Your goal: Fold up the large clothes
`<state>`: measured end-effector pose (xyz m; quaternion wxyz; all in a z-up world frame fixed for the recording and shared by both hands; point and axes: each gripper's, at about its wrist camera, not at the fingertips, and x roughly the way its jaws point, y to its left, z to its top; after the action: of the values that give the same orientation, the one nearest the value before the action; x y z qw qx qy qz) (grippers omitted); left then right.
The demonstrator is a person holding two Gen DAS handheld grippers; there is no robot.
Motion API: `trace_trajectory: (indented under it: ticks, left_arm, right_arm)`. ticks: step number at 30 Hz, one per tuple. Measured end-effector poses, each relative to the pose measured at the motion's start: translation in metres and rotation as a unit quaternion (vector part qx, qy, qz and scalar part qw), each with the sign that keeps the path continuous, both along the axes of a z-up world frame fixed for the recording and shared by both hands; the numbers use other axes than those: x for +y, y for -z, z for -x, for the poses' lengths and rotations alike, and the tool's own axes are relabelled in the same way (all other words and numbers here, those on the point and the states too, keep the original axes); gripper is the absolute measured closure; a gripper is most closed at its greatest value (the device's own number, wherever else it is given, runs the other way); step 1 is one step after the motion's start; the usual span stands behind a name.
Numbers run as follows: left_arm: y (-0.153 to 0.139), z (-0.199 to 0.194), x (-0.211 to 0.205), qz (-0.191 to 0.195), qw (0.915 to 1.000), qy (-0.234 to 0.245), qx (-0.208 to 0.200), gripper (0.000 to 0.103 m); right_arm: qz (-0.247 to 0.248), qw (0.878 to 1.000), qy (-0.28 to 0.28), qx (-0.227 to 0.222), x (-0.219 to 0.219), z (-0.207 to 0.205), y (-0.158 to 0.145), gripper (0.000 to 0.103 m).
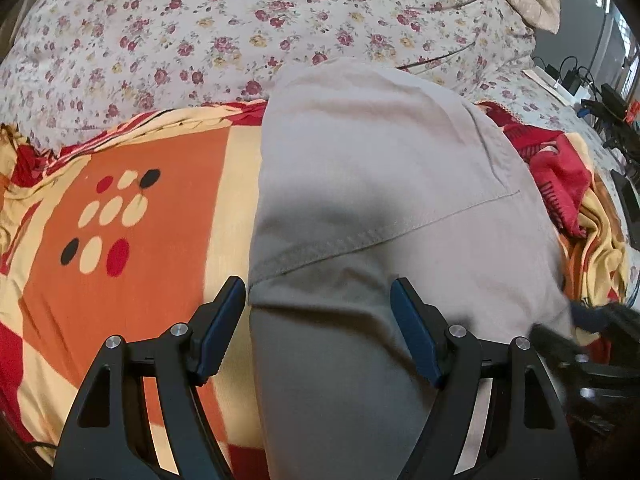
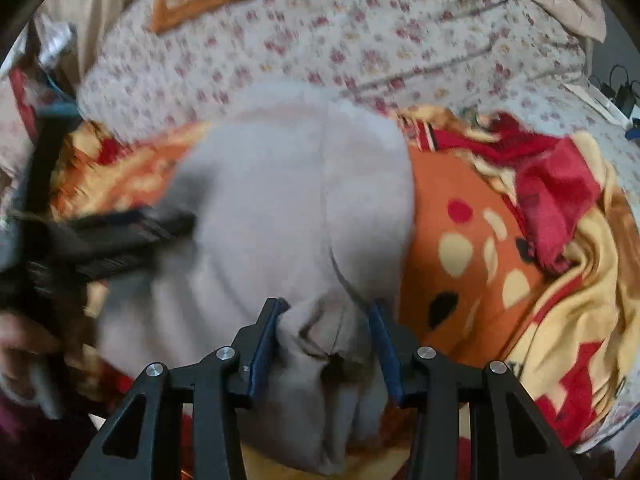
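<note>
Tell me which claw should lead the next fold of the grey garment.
Probably the right claw: bunched cloth of the grey garment already sits between its fingers, though the grip looks loose. The left claw is open, straddling the garment's side edge with nothing gathered, above the orange blanket.

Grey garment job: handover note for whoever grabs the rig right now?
Left gripper: open, jaws wide, straddling the left edge of the grey garment, gripping nothing.
Right gripper: jaws partly closed around a bunched near corner of the garment; the right wrist view is motion-blurred, so a firm clamp cannot be confirmed.
Garment: lies on the orange patterned blanket, which is on the floral bedsheet. A hemmed layer lies diagonally across the top, so it looks partly folded.
Left: probably finish the fold with the bunched corner, then flatten and square the edges.
</note>
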<state>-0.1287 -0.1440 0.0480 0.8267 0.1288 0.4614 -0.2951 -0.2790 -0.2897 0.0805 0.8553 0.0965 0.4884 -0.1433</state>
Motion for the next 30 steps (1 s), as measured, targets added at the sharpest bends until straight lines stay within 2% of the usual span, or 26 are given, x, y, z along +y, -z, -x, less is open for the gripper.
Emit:
trace_trajectory:
  ticks: [3,8,10,11,16,22,30]
  left_arm:
    - [-0.007,0.007,0.009,-0.003,1.0,-0.008,-0.005,0.028]
    - [-0.029,0.02,0.024,-0.003,0.9986,-0.02,-0.048,0.028]
    - [-0.039,0.024,0.03,0.005,0.9979,-0.022,-0.061,0.028]
    - [-0.044,0.025,0.032,0.008,0.9974,-0.024,-0.068,0.028]
    - [-0.062,0.033,0.043,0.019,0.9941,-0.034,-0.101,0.028]
    - [-0.071,0.036,0.054,0.049,0.992,-0.048,-0.106,0.028]
    - [-0.071,0.035,0.054,0.043,0.9911,-0.055,-0.113,0.028]
  right_arm:
    - [-0.024,1.0,0.017,-0.002,-0.005,0.004,0.002,0.059]
    - [-0.03,0.998,0.032,-0.048,-0.004,0.011,-0.037,0.053]
    - [-0.02,0.997,0.037,-0.063,0.001,0.008,-0.048,0.034]
    - [-0.012,0.997,0.037,-0.07,0.005,0.007,-0.054,0.027]
    - [0.03,0.995,0.045,-0.081,0.02,-0.001,-0.064,0.027]
    - [0.046,0.995,0.039,-0.08,0.03,-0.005,-0.064,0.026]
    - [0.038,0.994,0.039,-0.09,0.033,-0.006,-0.064,0.023]
